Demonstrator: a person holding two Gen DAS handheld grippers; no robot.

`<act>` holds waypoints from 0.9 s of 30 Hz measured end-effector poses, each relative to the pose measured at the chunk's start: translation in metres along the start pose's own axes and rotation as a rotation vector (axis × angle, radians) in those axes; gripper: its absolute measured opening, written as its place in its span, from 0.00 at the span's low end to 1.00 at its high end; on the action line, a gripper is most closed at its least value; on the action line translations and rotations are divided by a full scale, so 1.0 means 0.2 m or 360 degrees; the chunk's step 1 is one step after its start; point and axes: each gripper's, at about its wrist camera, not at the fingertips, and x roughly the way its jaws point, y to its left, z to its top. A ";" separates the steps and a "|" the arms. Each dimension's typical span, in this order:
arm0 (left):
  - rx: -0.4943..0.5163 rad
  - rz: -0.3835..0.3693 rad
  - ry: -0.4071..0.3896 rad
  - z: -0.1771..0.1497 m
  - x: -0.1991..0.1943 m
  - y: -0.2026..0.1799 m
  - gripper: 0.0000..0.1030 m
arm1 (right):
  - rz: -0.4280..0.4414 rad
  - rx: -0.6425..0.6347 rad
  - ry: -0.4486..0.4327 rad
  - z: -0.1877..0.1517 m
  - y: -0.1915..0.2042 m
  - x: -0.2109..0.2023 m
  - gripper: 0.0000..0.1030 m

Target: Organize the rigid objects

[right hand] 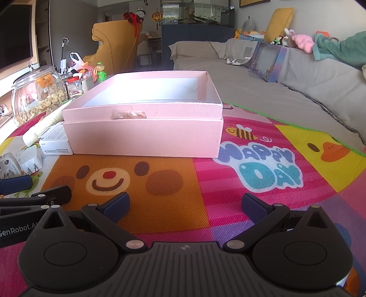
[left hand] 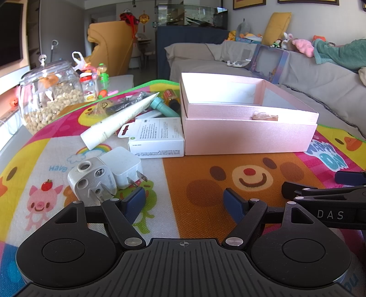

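Pink box (right hand: 143, 134) sits ahead of right gripper (right hand: 185, 205).

- A grey sofa (left hand: 297, 75) fills the right side, strewn with plush toys (left hand: 302, 45), a yellow cushion (left hand: 275, 27) and a teal blanket (left hand: 343, 52).
- A mustard-yellow armchair (left hand: 109, 50) stands behind, left of centre.
- A glass aquarium (left hand: 192, 14) sits on a dark cabinet (left hand: 189, 41).
- Framed pictures (left hand: 249, 3) hang on the pale wall.
- A dark television screen (left hand: 10, 34) is far left.
- Bright daylight.
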 end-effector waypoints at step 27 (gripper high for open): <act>0.0008 -0.0001 0.0006 0.00 0.00 0.00 0.78 | 0.0102 -0.0061 0.0155 0.04 -0.03 0.02 1.00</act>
